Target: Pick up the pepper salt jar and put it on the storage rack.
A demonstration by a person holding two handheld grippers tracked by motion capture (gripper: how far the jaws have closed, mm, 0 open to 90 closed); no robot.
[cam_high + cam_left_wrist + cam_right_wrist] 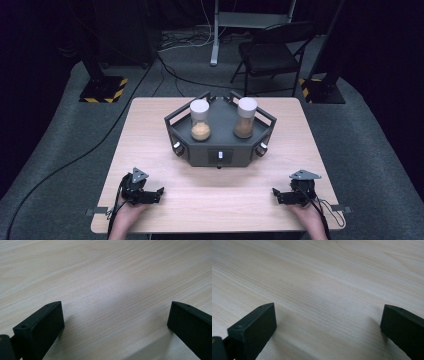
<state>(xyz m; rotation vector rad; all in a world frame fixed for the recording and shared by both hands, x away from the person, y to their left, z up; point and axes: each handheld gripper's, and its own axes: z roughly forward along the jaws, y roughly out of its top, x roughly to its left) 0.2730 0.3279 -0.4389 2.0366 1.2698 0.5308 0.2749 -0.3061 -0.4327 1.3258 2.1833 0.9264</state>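
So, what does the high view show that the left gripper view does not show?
High view alone: a dark grey tray carrying two jars of powder, the right gripper, a folding chair. Left gripper view alone: the wood grain up close between wide-open jaws. Both: the left gripper and the bare wooden table.

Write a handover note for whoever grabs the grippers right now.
Left gripper: open, holds nothing, resting low at the table's near left edge.
Right gripper: open, holds nothing, at the near right edge.
Left jar with yellowish powder and right jar with browner powder stand upright, capped, in the dark tray at table centre.
Done: nothing visible; both jars untouched.
Left: likely reach forward and take a jar; all handling remains.
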